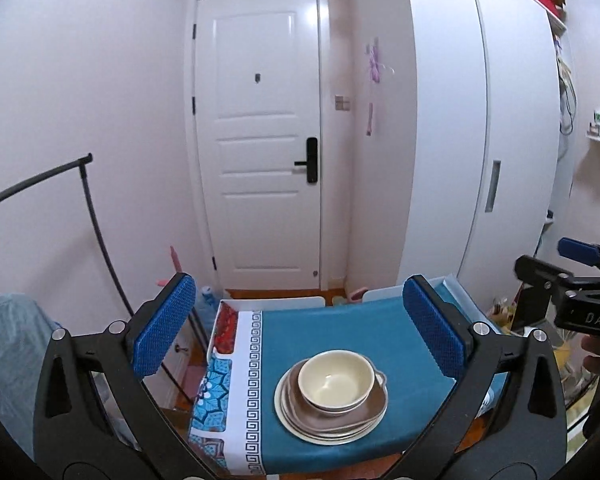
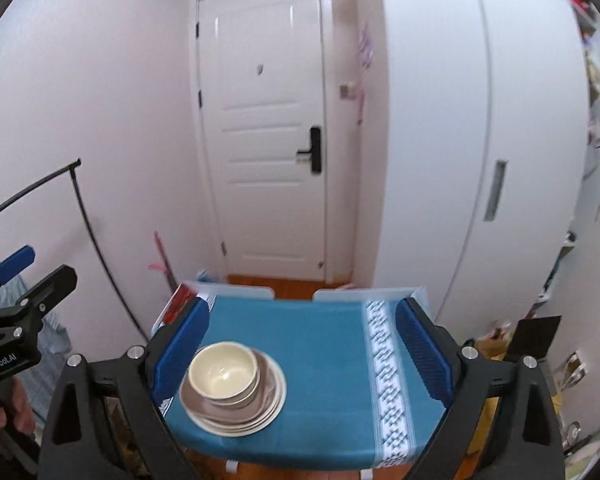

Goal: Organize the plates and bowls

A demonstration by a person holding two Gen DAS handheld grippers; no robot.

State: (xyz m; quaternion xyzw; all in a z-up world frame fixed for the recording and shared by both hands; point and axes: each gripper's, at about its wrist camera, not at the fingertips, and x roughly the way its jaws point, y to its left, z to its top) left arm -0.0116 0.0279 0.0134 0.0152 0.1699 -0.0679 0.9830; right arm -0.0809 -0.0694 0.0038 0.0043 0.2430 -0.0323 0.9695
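Observation:
A cream bowl (image 1: pixel 334 378) sits nested in another bowl on a stack of brown and cream plates (image 1: pixel 332 420), on a small table with a teal cloth (image 1: pixel 340 328). The same bowl (image 2: pixel 224 374) and plates (image 2: pixel 236 408) lie at the lower left of the right wrist view. My left gripper (image 1: pixel 304 324) is open, raised above and in front of the stack, nothing between its blue pads (image 1: pixel 164 324). My right gripper (image 2: pixel 302 352) is open too, empty, held above the cloth (image 2: pixel 320 344). Each gripper shows at the edge of the other's view.
A white door (image 1: pixel 260 136) stands behind the table, with a white wardrobe (image 1: pixel 480 120) to its right. A black clothes rack (image 1: pixel 92 216) with a pale garment stands at the left. Clutter lies on the floor at the right. A person's hand (image 2: pixel 16 404) holds the left gripper.

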